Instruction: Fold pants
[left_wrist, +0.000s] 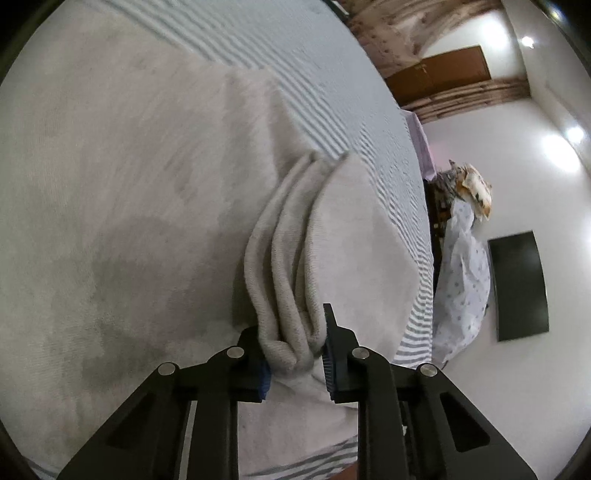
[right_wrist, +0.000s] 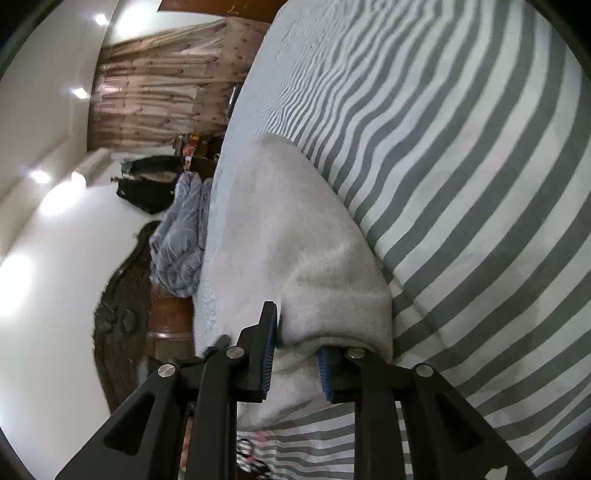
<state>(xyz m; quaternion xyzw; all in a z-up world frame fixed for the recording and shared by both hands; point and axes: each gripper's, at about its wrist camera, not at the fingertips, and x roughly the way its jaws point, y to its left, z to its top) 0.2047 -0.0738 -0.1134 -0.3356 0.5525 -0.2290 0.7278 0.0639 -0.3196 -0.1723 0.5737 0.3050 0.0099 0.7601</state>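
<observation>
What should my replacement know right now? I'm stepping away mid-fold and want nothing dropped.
Left gripper: shut on a bunched ribbed edge of the pants.
Right gripper: shut on another edge of the same light grey pants.
The pants lie on the striped bedsheet, spread flat in the left view.
Done: both ends gripped.
Left: carry the held edges over, lay the fold, smooth, release.

Both grippers share one build. The left gripper (left_wrist: 295, 354) has matte black angular arms with triangular cut-outs, round silver pins at the joints, and blue ribbed pads lining its fingers (left_wrist: 334, 354). The right gripper (right_wrist: 295, 358) shows the same black linkage, silver pins and blue pads.
</observation>
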